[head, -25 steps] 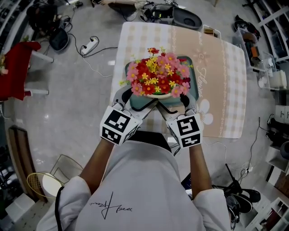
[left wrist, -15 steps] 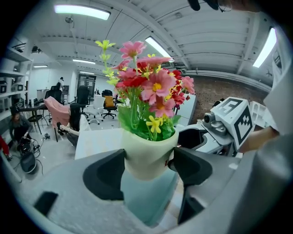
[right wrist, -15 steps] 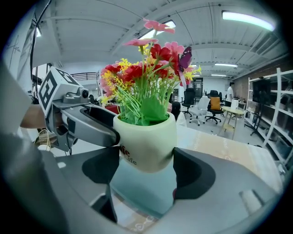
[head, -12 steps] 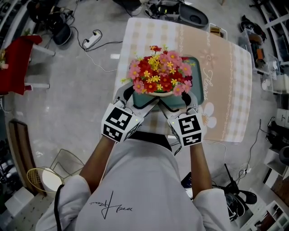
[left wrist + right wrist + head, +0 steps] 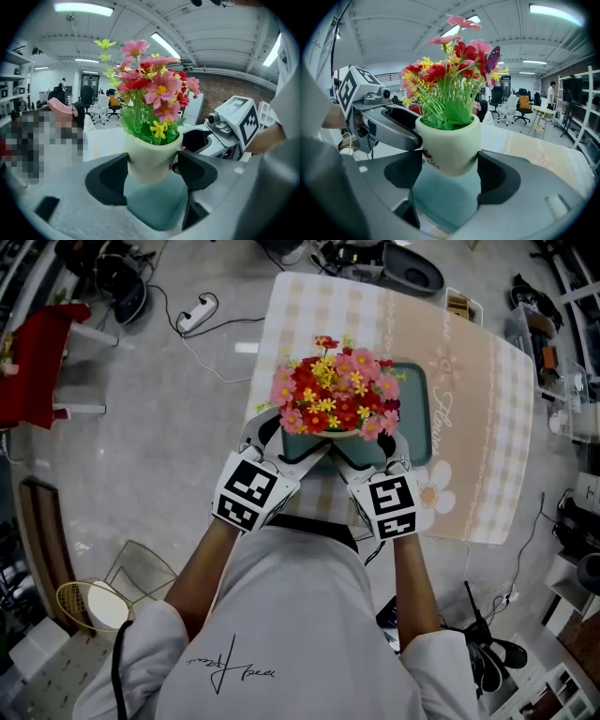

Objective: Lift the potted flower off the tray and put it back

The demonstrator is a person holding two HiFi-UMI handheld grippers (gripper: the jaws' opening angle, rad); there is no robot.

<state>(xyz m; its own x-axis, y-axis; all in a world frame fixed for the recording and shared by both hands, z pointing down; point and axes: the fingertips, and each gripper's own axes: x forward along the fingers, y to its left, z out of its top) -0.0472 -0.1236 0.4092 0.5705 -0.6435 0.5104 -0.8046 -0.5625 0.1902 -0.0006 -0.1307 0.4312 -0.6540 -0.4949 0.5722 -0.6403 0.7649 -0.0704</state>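
The potted flower [image 5: 333, 397] is a cream pot [image 5: 152, 157] of red, pink and yellow blooms. It hangs a little above the teal tray [image 5: 422, 413], over the tray's near left part. My left gripper [image 5: 281, 442] and right gripper [image 5: 370, 446] hold it from the near side. In the left gripper view the jaws press both sides of the pot, with the tray [image 5: 150, 206] below. The right gripper view shows the same grip on the pot [image 5: 450, 147] above the tray [image 5: 440, 197], and the left gripper [image 5: 379, 122] crosses behind.
The tray lies on a table with a beige checked cloth [image 5: 478, 381]. A small box [image 5: 459, 306] and a dark round object [image 5: 412, 273] are at its far edge. On the floor to the left are a power strip [image 5: 200, 310], cables, a red seat [image 5: 37, 362] and a wire basket [image 5: 89, 606].
Both grippers have stayed shut on the pot. The table and tray have slid right in the head view, so the flowers now stand over the tray's near left part.
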